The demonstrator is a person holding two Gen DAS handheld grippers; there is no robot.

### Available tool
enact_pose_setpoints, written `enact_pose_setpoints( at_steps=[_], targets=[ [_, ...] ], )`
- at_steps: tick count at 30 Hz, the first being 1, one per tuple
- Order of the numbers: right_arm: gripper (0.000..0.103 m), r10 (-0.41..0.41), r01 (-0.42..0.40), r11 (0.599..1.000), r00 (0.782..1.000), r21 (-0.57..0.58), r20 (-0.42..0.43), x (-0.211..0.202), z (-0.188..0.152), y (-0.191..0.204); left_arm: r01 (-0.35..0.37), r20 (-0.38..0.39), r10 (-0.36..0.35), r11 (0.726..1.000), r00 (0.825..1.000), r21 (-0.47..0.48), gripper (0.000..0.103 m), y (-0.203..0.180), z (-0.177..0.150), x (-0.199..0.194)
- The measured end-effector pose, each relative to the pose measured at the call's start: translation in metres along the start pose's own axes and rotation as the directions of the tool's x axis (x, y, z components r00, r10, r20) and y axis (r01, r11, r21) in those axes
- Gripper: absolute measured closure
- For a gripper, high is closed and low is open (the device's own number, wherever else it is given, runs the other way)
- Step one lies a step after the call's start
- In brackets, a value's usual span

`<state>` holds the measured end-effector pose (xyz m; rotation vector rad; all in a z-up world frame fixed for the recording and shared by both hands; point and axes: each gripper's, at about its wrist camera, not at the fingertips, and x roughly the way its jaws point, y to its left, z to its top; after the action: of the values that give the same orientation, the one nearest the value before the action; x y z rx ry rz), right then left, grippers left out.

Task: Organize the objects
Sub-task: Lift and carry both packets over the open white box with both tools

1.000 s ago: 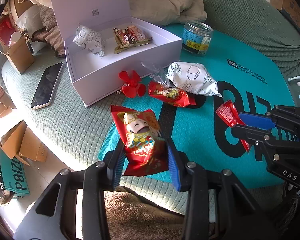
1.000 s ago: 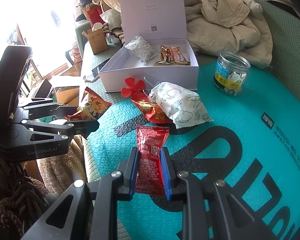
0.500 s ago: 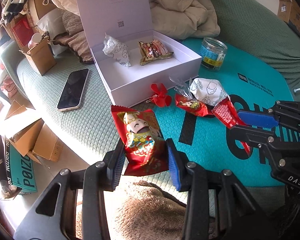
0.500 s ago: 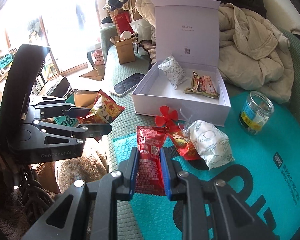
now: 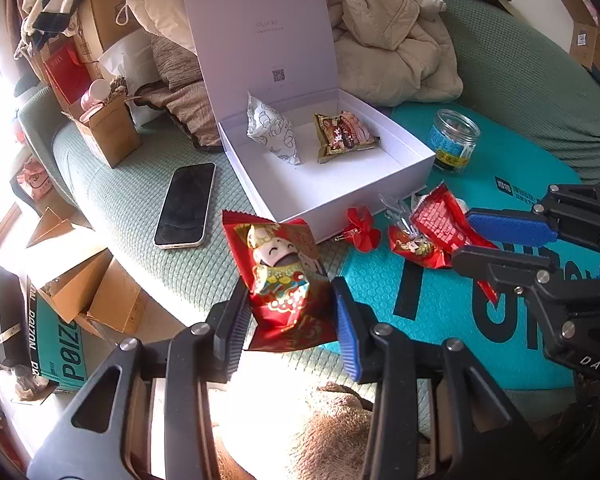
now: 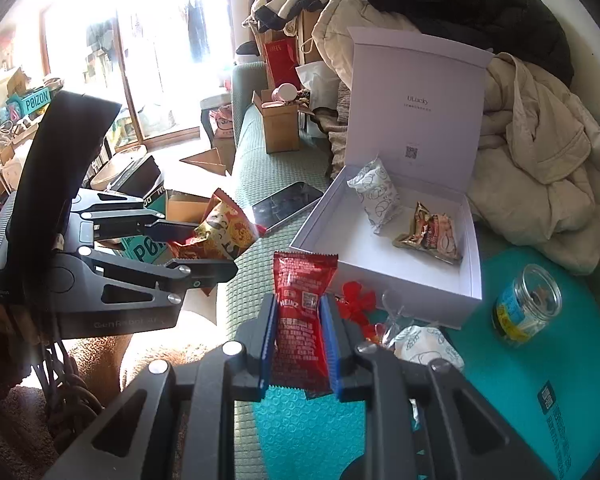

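My left gripper point(image 5: 290, 312) is shut on a red snack bag with a cartoon figure point(image 5: 284, 276), held in the air in front of the open white box point(image 5: 340, 204). My right gripper point(image 6: 298, 328) is shut on a red Heinz ketchup packet point(image 6: 300, 320), also lifted, to the box's front right. The box point(image 6: 384, 276) holds a white patterned pouch point(image 5: 274, 130) and a gold-brown snack pack point(image 5: 342, 134). On the teal mat point(image 5: 440, 320) lie a red bow point(image 5: 362, 228), a small red packet point(image 5: 414, 246) and a white pouch point(image 6: 424, 348).
A phone point(image 5: 186, 204) lies on the green sofa left of the box. A glass jar point(image 5: 454, 146) stands on the mat right of the box. Beige clothes point(image 5: 392, 40) are piled behind. Cardboard boxes point(image 5: 104, 132) stand at the left and on the floor.
Both grippers have lifted and pulled back from the mat with their packets still held. The box and the sofa now show from farther away.
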<state>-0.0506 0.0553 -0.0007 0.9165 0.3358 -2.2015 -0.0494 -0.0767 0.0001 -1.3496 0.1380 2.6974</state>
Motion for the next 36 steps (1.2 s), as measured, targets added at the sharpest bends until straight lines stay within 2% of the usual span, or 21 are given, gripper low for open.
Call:
enact_pose_setpoints(
  at_steps=[9,25,36],
  targets=[
    [0.082,0.012,-0.012,1.0,1.0,-0.012,0.003,0.01,0.023,-0.019,-0.004,0.009,0.004,0.999,1.0,0.048,0.066,0.0,0.028,0.011],
    [0.082,-0.036,0.036,0.999,0.999,0.015,0.007,0.038,0.058,-0.081,0.038,0.005,-0.039,0.995,0.999,0.095,0.066,-0.009,0.088,0.062],
    [0.082,-0.056,0.056,0.998,0.998,-0.001,-0.005,0.064,0.077,-0.116,0.01,0.023,-0.013,0.99,1.0,0.141,0.066,-0.013,0.124,0.094]
  ],
)
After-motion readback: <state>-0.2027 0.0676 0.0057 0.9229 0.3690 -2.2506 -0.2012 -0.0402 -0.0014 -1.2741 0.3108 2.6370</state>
